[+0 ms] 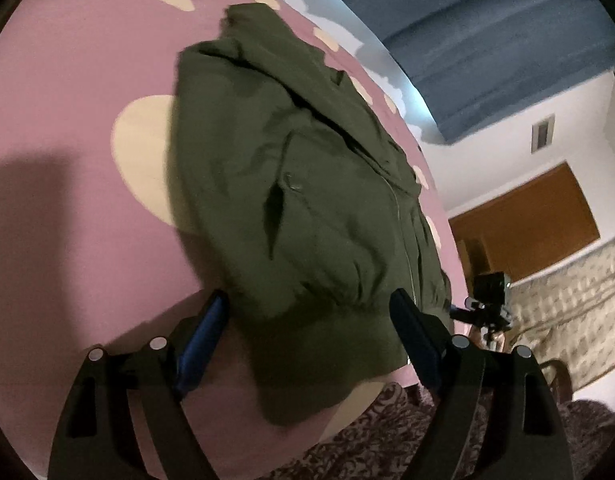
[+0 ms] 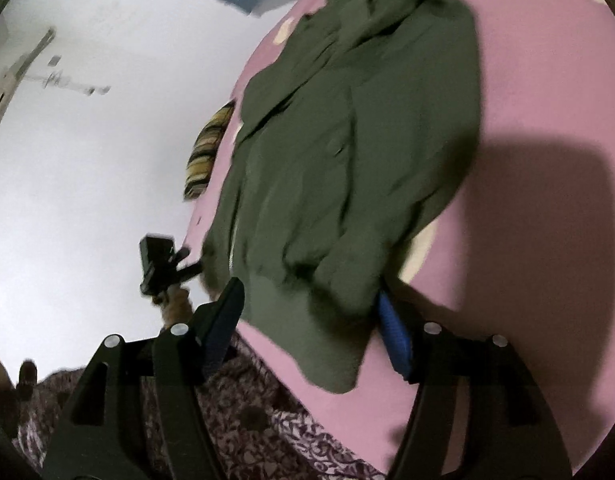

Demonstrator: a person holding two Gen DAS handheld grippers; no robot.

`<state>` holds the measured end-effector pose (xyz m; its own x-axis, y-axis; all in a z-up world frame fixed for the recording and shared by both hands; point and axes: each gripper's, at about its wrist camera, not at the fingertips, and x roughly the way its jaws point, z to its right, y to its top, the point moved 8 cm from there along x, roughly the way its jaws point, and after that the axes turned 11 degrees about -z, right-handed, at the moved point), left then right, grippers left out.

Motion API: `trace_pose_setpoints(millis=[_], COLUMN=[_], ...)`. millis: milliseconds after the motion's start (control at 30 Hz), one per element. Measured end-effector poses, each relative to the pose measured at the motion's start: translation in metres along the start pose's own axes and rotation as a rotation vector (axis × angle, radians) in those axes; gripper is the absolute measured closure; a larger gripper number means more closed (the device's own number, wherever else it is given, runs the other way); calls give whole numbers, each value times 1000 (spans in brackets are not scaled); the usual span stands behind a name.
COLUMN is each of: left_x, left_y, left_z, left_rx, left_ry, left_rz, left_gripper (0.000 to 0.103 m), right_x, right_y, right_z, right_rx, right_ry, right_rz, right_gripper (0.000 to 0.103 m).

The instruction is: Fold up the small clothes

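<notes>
An olive-green zip-up jacket [image 1: 307,200] is laid out on a pink bedcover [image 1: 67,120] patterned with cream spots. It is spread front side up, with the zip closed down the middle and a slit pocket seen on the chest. The ribbed hem is turned toward the cameras, the collar end lying farthest away. The cloth is creased and loosely bunched near the hem.

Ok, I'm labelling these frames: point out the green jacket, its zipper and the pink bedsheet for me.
green jacket [image 1: 307,184]: left wrist view, on its front panel.
zipper [image 1: 403,236]: left wrist view, on the pale zip line.
pink bedsheet [image 2: 547,80]: right wrist view, on bare fabric right of the jacket.
</notes>
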<state>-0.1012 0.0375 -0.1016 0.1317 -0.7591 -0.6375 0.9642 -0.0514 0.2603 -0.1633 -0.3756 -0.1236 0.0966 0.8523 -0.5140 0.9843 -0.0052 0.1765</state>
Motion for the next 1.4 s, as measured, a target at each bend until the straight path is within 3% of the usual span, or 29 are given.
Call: trace_pose_setpoints(millis=[167, 233, 267, 300, 333, 367, 400, 500, 633, 700, 800, 1000, 1100, 1400], left_x=[7, 10, 12, 14, 15, 17, 17, 19, 14, 6, -6, -22, -27, -1], left_y=[-1, 2, 2, 2, 1, 1, 1, 1, 5, 9, 22, 59, 87, 180], left_z=[5, 3, 0, -2, -4, -5, -4, -1, 0, 6, 18, 32, 34, 14], left_rx=[29, 2, -17, -26, -32, -26, -19, -1, -19, -23, -51, -122, -172, -308], left_ry=[19, 2, -3, 0, 12, 30, 42, 99, 87, 52, -86, -247, -295, -273], left_rz=[20, 22, 19, 14, 9, 9, 8, -2, -3, 21, 71, 156, 186, 173], left_gripper=[24, 39, 44, 55, 62, 63, 66, 74, 82, 86, 87, 88, 88, 88], right_x=[9, 11, 13, 16, 20, 24, 28, 28, 23, 19, 10, -13, -27, -30], right_y=[-8, -8, -7, -6, -8, -10, -11, -9, -8, -7, -4, 14, 38, 144], right_z=[-15, -17, -18, -16, -14, -11, -8, -11, -16, -19, -28, -56, -68, -46], right_rx=[-59, -71, -72, -65, -58, -52, -46, -52, -31, -23, -17, -33, -43, 77], right_ry=[38, 27, 18, -5, -21, -40, -67, -77, -5, 35, 93, 229, 292, 364], right_rz=[-49, -49, -50, -56, -67, -81, -92, -76, -42, -25, 7, 108, 169, 276], right_gripper=[32, 34, 42, 58, 68, 83, 86, 88, 90, 90, 90, 91, 91, 91])
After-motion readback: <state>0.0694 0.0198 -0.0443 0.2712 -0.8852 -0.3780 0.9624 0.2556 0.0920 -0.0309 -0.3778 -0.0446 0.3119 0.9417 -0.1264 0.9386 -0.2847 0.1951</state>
